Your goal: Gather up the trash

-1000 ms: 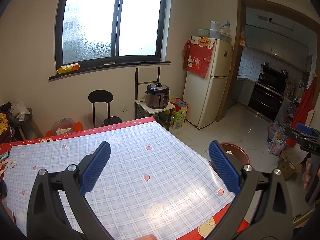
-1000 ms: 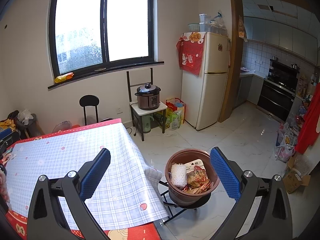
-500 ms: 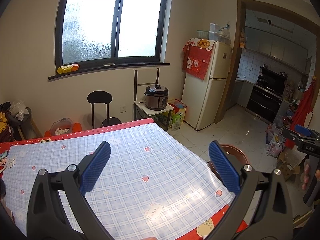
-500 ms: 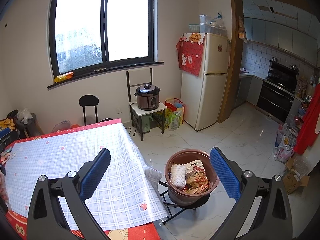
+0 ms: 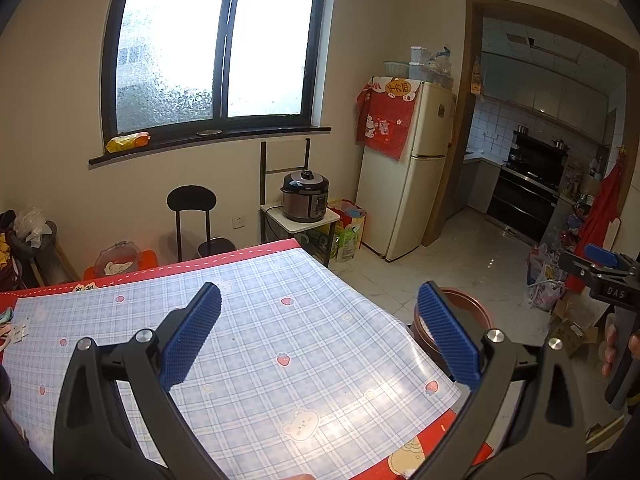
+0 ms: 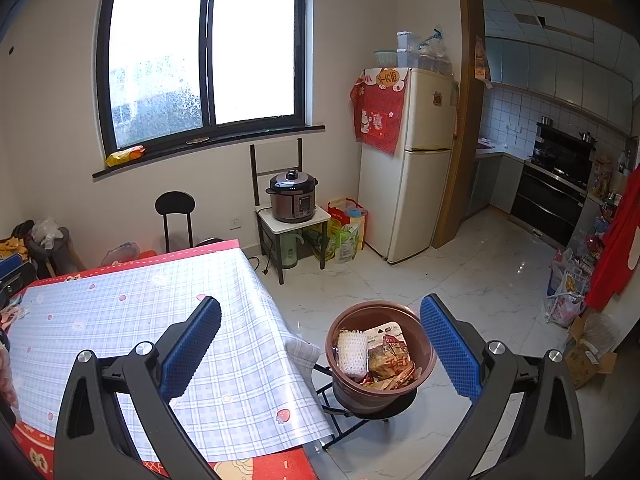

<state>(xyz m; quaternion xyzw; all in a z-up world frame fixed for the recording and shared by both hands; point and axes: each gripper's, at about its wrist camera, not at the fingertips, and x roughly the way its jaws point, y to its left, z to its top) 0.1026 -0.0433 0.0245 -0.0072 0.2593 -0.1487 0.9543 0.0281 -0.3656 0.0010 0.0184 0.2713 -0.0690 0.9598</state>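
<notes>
We see the left gripper [image 5: 318, 334] spread wide with nothing between its blue pads, hanging over the checked tablecloth [image 5: 256, 344]. The right gripper [image 6: 320, 344] is just as wide and just as empty — it hangs past the table's corner, above the brown bin [image 6: 378, 354]. The bin stands on a low black stand beside the table, holding a white foam net [image 6: 352, 350] and what look like crumpled snack wrappers [image 6: 390, 360].

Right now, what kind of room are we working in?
Likely a home dining area off a kitchen: a table with a plaid cloth, a fridge, a pressure cooker, and a stove through the doorway.
</notes>
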